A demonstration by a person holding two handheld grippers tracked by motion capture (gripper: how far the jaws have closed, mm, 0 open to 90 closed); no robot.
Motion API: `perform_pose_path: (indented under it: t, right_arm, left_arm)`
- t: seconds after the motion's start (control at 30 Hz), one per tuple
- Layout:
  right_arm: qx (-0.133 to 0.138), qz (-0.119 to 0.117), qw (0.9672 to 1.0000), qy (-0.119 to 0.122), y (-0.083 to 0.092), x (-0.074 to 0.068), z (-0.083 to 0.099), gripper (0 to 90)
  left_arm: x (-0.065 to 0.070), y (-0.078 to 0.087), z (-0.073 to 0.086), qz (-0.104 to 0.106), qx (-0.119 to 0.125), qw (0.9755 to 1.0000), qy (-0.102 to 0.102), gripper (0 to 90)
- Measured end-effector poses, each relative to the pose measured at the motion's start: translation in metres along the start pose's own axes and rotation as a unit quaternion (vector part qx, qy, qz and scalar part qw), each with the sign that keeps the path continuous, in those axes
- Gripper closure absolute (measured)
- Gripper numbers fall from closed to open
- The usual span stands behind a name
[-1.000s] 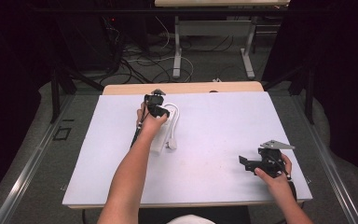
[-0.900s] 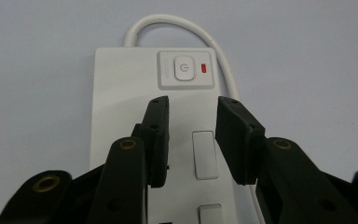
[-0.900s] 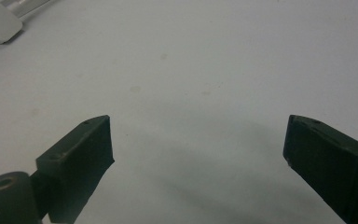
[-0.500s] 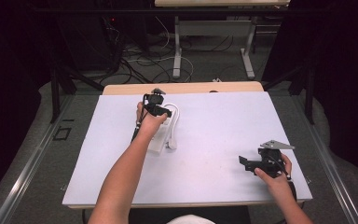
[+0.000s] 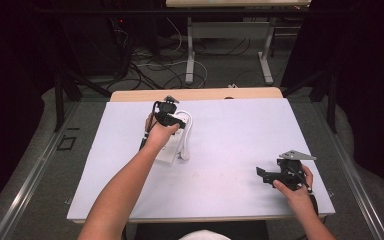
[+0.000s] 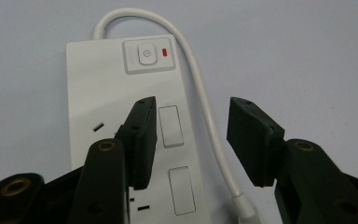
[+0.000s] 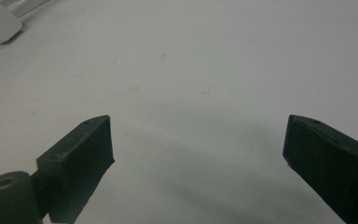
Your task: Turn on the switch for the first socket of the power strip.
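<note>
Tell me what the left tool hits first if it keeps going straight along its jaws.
Likely the white power strip: the left tool, open, points down at its face, one jaw over the sockets, the other beyond the white cord. Height above it is unclear.

White power strip (image 6: pixel 121 107) flat on the table, red indicator by its button, white cord (image 6: pixel 200 93) looping alongside

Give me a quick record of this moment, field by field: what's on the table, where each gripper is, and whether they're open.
surface: white table
object: white power strip, lying flat, red light beside its switch
cord: white cable looping from the strip's switch end
left gripper: open, above the strip, holding nothing
right gripper: open, over bare table, near right corner
</note>
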State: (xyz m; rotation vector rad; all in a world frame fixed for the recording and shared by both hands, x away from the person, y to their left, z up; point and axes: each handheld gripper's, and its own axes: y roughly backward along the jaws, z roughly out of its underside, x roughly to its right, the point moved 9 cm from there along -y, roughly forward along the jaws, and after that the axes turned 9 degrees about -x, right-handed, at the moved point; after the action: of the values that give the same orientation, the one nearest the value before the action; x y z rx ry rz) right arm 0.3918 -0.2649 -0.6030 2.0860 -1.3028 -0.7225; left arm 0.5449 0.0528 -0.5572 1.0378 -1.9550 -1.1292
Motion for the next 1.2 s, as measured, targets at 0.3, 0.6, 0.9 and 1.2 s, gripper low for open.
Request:
perform_pose_path:
  t: [0.3,0.6,0.9,1.2]
  right_arm:
    - [-0.002,-0.001,1.0000,-0.001,0.000,-0.001,0.001,7.7]
    - [-0.002,-0.001,1.0000,-0.001,0.000,0.000,0.001,7.8]
    - [-0.003,-0.002,1.0000,-0.002,-0.001,-0.001,0.001,7.9]
    - [-0.003,-0.002,1.0000,-0.005,-0.001,-0.001,0.001,7.9]
  left_arm:
    - [0.009,0.002,0.012,0.013,-0.003,0.9996,-0.024,45.0]
    - [0.024,0.004,0.031,0.019,-0.014,0.9977,-0.063,38.0]
    - [0.038,0.013,0.047,0.038,-0.001,0.9953,-0.089,34.3]
    - [0.046,0.024,0.062,0.063,0.003,0.9956,-0.069,25.4]
